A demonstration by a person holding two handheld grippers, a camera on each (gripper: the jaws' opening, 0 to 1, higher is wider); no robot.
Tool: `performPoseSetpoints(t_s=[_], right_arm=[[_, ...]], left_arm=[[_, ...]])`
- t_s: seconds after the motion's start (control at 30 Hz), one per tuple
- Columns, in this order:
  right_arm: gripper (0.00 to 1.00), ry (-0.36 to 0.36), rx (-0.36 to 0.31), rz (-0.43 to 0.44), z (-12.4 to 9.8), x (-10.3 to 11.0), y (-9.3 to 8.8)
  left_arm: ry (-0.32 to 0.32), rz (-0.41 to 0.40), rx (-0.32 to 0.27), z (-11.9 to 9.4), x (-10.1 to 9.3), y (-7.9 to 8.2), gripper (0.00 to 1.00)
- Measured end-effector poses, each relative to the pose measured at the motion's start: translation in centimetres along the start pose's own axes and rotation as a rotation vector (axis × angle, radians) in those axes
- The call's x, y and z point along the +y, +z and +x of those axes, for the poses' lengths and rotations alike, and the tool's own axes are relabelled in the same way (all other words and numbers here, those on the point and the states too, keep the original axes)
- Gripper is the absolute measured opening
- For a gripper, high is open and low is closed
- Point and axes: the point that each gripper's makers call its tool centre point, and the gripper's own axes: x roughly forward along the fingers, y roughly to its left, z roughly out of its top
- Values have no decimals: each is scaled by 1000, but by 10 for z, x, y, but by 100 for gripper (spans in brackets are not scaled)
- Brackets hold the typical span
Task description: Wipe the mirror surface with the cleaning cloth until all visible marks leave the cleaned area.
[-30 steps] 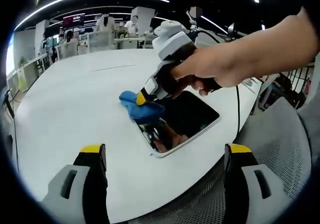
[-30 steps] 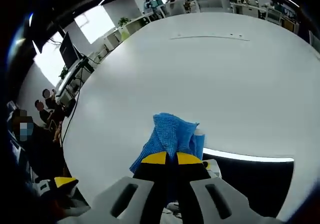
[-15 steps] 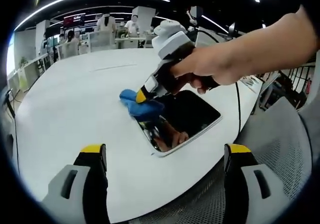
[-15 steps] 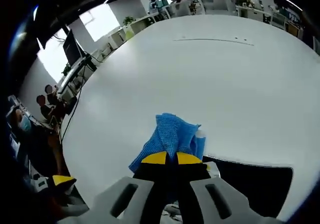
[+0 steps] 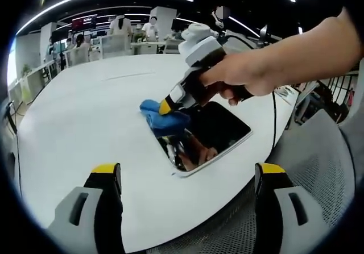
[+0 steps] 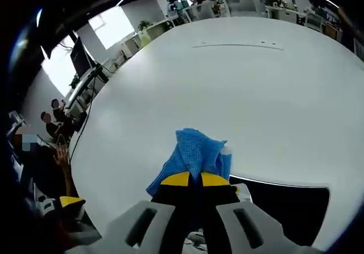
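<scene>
On a wide white bench (image 5: 85, 117) a rectangular mirror (image 5: 219, 132) lies flat near the edge closest to the person, its dark glass reflecting the ceiling and, at its near end, part of a hand. The right gripper (image 5: 165, 107), held in the person's hand (image 5: 250, 75), reaches in from the right of the left gripper view and pins a blue cleaning cloth (image 5: 162, 117) at the mirror's far corner — the cloth bunched, lying partly on the glass and partly on the bench beside the frame. In the right gripper view the same gripper (image 6: 190, 180) has its yellow-tipped fingers (image 6: 176, 179) clenched on the blue cloth (image 6: 193, 154), which fans out ahead of the tips over the white bench (image 6: 256, 83), with the mirror (image 6: 290, 205) as a dark band to the lower right, its bright edge running just beside the cloth. The left gripper (image 5: 187, 171) hangs back from the work, low over the bench edge; its two fingers (image 5: 105, 171) stand released and wide apart, grasping nothing, the mirror lying between and beyond them. A grey mesh chair (image 5: 318, 163) sits at the right — past the bench an open office with desks and people (image 5: 79, 41) shows in the distance.
</scene>
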Motion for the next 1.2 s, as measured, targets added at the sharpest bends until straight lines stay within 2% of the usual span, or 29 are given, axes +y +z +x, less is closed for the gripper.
performPoseSetpoints(t_s=[0.27,0.83,1.2], right_arm=[[0,-14,-2,27,-5,-13,-1],[0,-52,0,22,-18,-38,-7],[0,-63,-9,36,-19,-36,-8]], left_arm=[[-1,-1,1,0,0,-1,97],[-4,-3,-6,0,-1,1,98],[0,-1,-5,0,0,1,97]])
